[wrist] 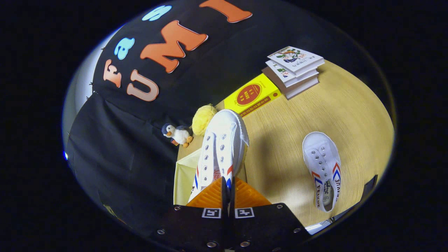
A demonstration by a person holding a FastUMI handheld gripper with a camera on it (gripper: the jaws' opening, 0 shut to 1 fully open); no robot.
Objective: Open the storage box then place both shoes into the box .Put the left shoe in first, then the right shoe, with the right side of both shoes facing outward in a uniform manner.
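Note:
My gripper [226, 189] is shut on the heel edge of a white canvas shoe [221, 143] with red and blue side stripes. The shoe hangs lifted, its toe pointing away from the fingers, over the pale yellow storage box [184, 174] just to the left of the fingers. A second white shoe [323, 168] of the same kind lies on the wooden table [350, 112] to the right of the fingers, toe pointing away, opening up. How the box's lid stands is hidden behind the held shoe.
A yellow book [252, 94] lies flat beyond the held shoe, with a stack of books [294, 70] further right. A yellow fluffy ball [203, 119] and a small penguin toy [177, 134] sit at the table's far left edge.

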